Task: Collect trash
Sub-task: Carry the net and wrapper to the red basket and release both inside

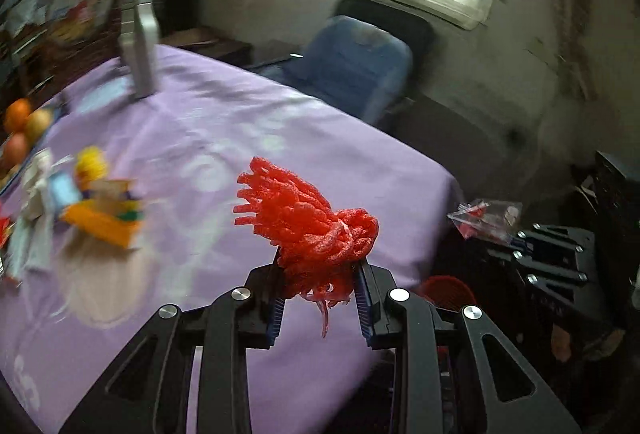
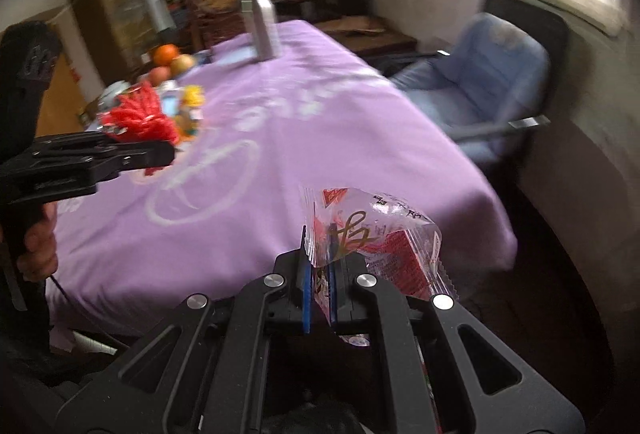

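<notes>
Both pieces of trash are off the worktop (image 1: 208, 138) now. The left gripper (image 1: 320, 270) pinches the red foam netting (image 1: 308, 218), which bulges ahead of its jaws with loose strands trailing beneath. The right gripper (image 2: 320, 274) is pressed together on one corner of a clear snack wrapper (image 2: 372, 234), the rest sticking out to its right. That corner hold looks thin (slick plastic, I'd guess), so a quick swing could slip it free. A red basket (image 1: 446, 292) sits below the left gripper, just beyond the worktop edge; netting strands might snag its rim.
</notes>
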The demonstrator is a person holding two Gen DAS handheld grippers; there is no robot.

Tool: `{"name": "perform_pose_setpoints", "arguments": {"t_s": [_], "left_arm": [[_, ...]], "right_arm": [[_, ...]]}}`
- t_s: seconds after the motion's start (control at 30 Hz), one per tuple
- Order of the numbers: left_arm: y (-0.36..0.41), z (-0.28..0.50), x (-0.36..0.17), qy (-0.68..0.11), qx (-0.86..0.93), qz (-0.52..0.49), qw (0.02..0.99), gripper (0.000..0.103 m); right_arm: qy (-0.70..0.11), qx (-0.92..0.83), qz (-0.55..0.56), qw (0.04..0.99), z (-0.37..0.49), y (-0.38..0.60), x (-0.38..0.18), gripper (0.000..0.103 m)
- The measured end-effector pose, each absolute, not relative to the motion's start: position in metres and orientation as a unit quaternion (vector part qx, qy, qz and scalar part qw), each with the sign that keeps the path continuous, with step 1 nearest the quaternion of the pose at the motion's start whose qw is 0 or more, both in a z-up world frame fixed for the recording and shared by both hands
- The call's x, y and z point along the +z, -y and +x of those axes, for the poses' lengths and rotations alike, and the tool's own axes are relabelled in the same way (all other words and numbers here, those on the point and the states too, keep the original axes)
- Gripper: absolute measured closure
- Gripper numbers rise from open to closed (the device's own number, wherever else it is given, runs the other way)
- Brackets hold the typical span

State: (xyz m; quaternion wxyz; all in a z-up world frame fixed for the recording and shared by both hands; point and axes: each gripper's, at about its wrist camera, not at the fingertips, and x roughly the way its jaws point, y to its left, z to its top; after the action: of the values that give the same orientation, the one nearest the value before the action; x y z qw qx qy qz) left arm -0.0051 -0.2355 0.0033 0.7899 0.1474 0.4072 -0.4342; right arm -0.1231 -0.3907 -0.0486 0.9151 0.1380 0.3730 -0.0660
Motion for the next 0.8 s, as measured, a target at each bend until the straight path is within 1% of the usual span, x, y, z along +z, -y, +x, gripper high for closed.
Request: {"name": "perform_pose_setpoints", "arguments": {"t_s": [0.13, 0.4, 0.53, 0.67, 0.8], "left_arm": [[0.279, -0.035, -0.009, -0.412, -0.476, 0.183, 0.755, 0.073], [0.368, -0.104, -0.042, -0.415, -0.552, 0.265, 0.673, 0.072], [0.403, -0.133, -0.069, -0.427, -0.58, 0.289, 0.63, 0.072], [0.44, -0.154, -0.12, -0.472, -0.579, 0.314, 0.586, 0.072], [0.464, -0.167, -0.173, -0.512, -0.569, 0.332, 0.55, 0.072]], "right_arm": [[-0.386, -0.108, 0.167, 0.901, -0.153, 0.426, -0.067, 0.096], [-0.414, -0.185, 0.253, 0.855, -0.215, 0.494, -0.127, 0.095], [-0.437, -0.206, 0.32, 0.815, -0.246, 0.526, -0.182, 0.095], [-0.461, -0.209, 0.405, 0.761, -0.268, 0.548, -0.246, 0.095], [-0.474, -0.223, 0.466, 0.712, -0.279, 0.559, -0.309, 0.095]]}}
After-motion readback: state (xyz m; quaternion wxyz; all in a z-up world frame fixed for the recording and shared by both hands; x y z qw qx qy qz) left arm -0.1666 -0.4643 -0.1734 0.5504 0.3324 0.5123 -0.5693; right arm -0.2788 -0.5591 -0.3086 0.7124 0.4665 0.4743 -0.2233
